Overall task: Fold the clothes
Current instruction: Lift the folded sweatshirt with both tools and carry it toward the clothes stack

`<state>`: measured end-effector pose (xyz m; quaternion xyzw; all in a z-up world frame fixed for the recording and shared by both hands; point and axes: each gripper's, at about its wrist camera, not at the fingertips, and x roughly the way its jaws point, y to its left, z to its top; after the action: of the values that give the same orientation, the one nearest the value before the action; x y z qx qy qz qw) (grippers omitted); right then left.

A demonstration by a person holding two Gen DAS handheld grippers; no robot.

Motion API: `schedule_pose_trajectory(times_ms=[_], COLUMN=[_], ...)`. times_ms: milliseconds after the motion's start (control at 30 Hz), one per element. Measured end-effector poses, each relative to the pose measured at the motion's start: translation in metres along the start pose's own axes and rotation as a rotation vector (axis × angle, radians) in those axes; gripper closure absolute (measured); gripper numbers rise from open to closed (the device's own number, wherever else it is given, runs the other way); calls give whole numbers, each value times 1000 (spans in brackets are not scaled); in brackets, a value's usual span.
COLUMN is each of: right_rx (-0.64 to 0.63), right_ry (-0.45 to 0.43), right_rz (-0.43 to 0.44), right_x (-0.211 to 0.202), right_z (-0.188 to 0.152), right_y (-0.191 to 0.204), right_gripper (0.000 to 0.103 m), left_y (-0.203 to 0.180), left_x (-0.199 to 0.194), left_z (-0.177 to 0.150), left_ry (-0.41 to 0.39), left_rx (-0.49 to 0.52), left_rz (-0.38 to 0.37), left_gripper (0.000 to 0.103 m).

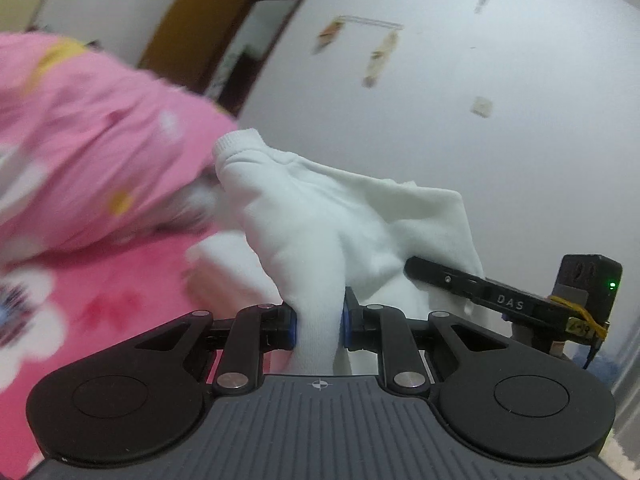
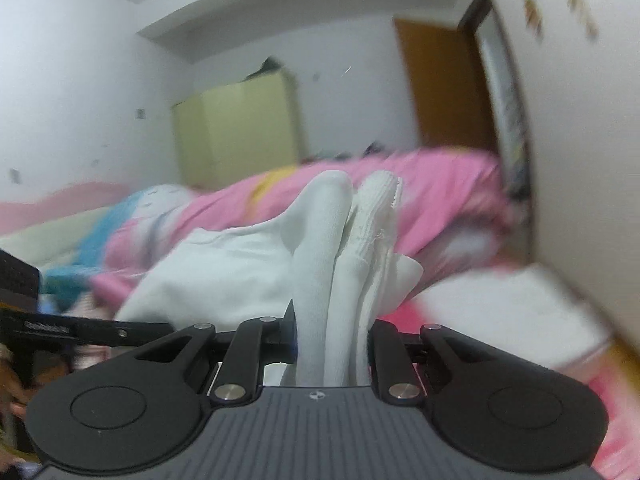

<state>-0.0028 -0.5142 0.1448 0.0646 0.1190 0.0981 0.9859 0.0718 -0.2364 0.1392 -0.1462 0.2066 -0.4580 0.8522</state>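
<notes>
A white garment (image 1: 320, 216) with ribbed cuffs is held up off the pink bed by both grippers. My left gripper (image 1: 319, 322) is shut on a bunched fold of it. My right gripper (image 2: 332, 340) is shut on another bunch of the same white garment (image 2: 224, 276), with two ribbed cuff ends sticking up past the fingers. The right gripper also shows in the left wrist view (image 1: 480, 292) as a black bar behind the cloth. The left gripper shows at the left edge of the right wrist view (image 2: 92, 328).
A pink flowered quilt (image 1: 92, 152) lies heaped on the bed behind the garment. A folded white stack (image 2: 512, 312) sits on the bed by the right wall. A green wardrobe (image 2: 236, 128) and a brown door (image 2: 440, 84) stand at the back.
</notes>
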Motion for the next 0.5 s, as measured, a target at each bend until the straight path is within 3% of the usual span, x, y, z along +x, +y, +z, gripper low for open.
schedule_pose_trajectory(times_ms=[100,267,500], right_rx=[-76,-176,-153], right_ry=[-45,-61,-52], right_rz=[-108,-241,-251], right_x=[-7,18,61], right_z=[31,68,92], right_y=[-26,-75,-153], right_gripper=[86,86,86], left_y=[-16,-32,-27], left_x=[47,119,182], left_z=[20,45,52], left_ry=[-12,0,23], left_rx=[20,28,16], left_rz=[-44,-91,-106], left_gripper=[85,85,85])
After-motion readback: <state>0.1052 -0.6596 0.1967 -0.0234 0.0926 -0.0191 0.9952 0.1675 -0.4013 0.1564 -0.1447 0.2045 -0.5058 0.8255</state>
